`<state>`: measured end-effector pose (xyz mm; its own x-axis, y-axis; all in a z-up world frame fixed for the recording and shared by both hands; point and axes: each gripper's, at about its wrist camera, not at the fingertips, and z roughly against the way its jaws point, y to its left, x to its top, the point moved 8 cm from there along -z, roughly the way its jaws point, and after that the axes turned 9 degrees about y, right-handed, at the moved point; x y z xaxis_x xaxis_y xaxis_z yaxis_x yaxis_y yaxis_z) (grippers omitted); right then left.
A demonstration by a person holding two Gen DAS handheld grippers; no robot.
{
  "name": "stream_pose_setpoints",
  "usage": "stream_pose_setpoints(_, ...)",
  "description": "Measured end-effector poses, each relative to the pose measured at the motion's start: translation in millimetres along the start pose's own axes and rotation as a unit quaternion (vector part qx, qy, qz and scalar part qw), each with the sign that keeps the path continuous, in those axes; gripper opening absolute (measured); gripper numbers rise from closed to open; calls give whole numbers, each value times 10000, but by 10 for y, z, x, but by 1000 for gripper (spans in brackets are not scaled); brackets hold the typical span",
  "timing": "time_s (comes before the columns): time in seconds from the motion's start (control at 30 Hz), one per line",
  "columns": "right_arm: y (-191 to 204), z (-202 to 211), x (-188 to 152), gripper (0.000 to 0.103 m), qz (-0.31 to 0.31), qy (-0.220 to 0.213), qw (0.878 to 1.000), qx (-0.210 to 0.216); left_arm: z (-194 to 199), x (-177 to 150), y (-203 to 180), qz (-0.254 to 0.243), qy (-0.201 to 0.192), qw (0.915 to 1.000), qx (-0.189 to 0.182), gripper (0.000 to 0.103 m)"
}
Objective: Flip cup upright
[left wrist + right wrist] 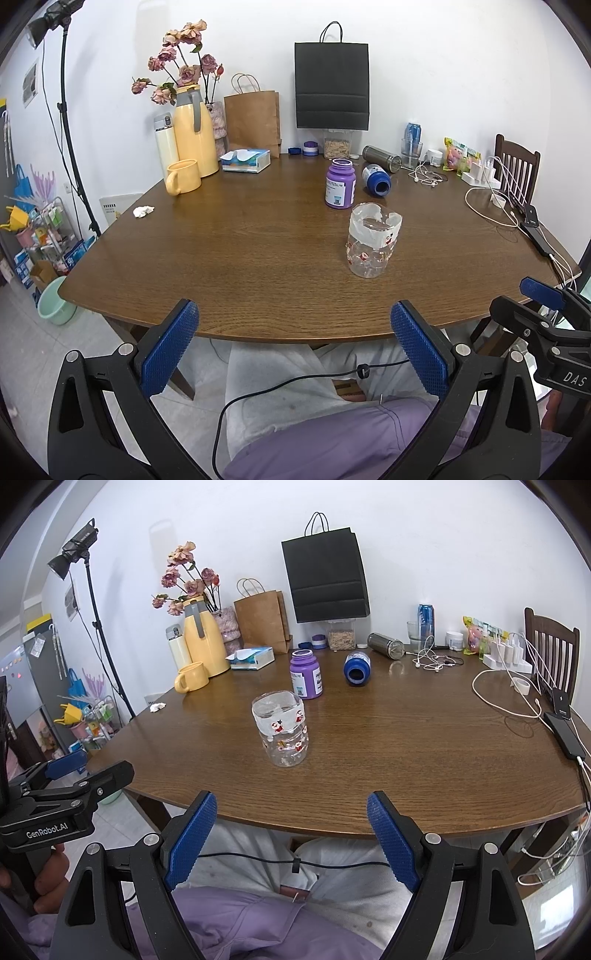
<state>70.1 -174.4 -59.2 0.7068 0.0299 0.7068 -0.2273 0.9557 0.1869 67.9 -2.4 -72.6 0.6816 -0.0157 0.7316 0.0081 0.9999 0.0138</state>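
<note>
only right wrist view shows hand; cup upright

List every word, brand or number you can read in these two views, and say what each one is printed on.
"GenRobot.AI": white lettering on the body of the left tool, seen in the right wrist view.
"DAS": white lettering, cut off at the frame edge, on the body of the right tool, seen in the left wrist view.
Too small or blurred to read: the purple bottle label, the blue can, the snack packets, the tissue box.
</note>
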Motion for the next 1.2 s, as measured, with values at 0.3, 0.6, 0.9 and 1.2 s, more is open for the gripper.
stream_pose_setpoints(0.3,0,3,0,87,0,2,10000,1,-6,0,0,2,12,10000,-1,103)
stream_pose_setpoints(0.6,-4,4,3,87,3,4,10000,0,1,15,5,6,21,10000,-5,103)
stream_pose_setpoints(0.9,-6,-7,9,87,3,13,10000,6,-8,8,2,5,32,10000,-9,103)
stream_pose_setpoints(1.2,-328,-456,196,87,-46,148,9998,-125,-147,488,-133,-71,-122,9997,-210,103)
